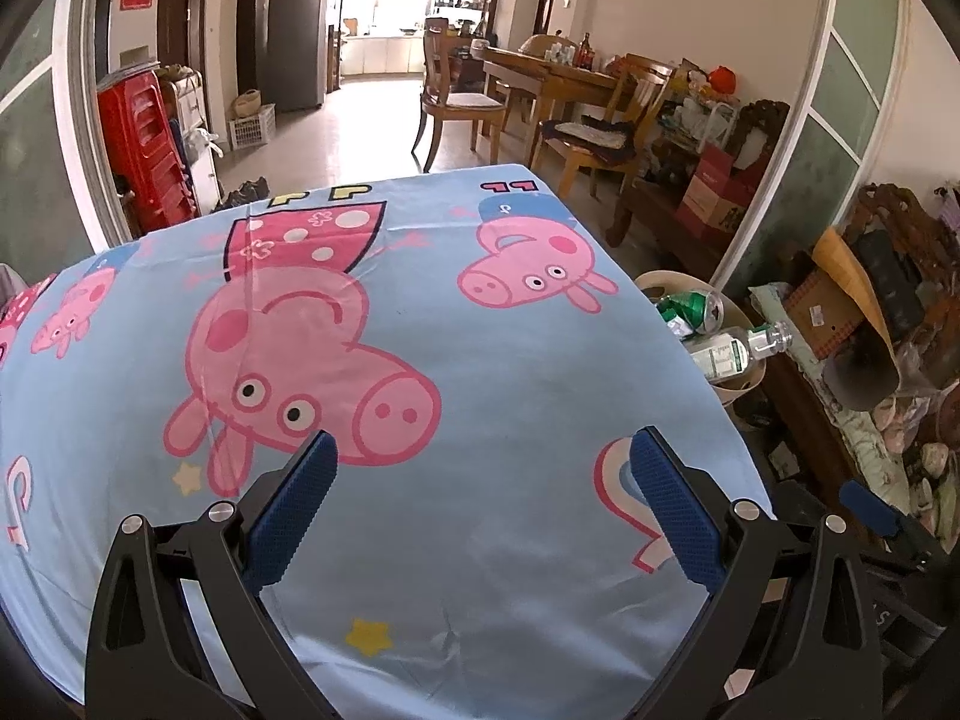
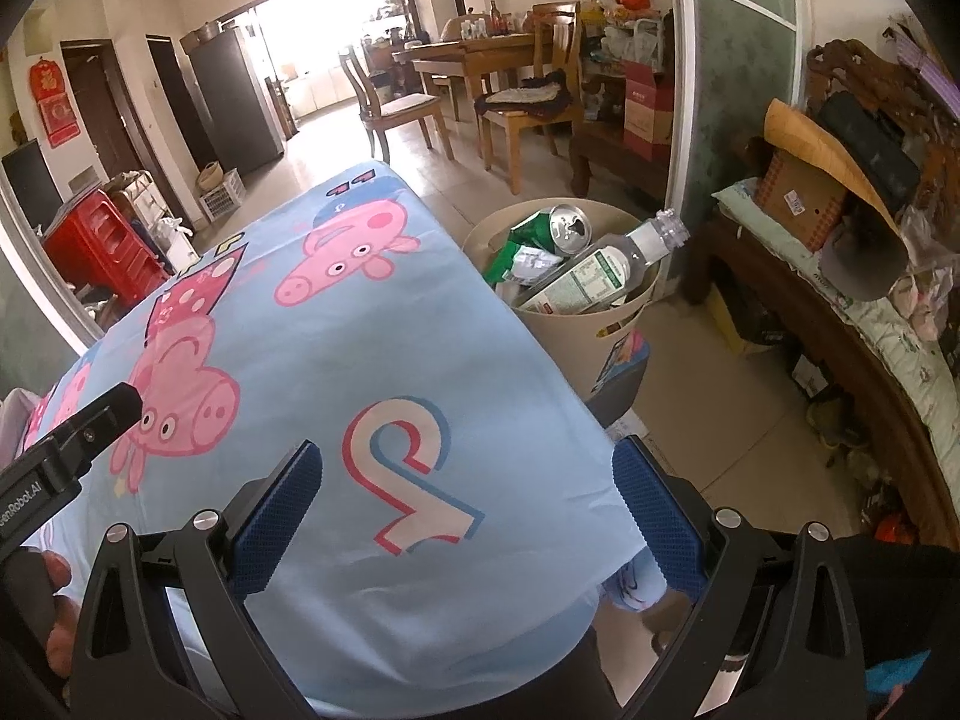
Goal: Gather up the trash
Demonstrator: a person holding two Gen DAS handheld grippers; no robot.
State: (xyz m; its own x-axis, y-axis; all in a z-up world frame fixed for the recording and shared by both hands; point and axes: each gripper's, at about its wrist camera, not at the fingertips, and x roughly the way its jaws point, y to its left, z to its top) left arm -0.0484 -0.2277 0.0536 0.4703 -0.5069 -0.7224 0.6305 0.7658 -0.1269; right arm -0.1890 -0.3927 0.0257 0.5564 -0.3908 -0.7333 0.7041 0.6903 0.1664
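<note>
left gripper (image 1: 483, 459): black frame; blue textured pads; silver screws | right gripper (image 2: 467, 471): same build

Beige round bin (image 2: 606, 324) on the floor just beside the table's right edge, with a sticker on its outer wall. Filled to the rim with trash. Green drink can (image 2: 567, 228) on top of the heap, tilted, silver lid with open pull-tab hole facing up and outward. Clear plastic bottle (image 2: 612, 267) with green-and-white label lying aslant across the rim, uncapped neck poking out past the bin's far side. Crumpled green-and-white wrappers (image 2: 519, 255) tucked beneath both.
</note>
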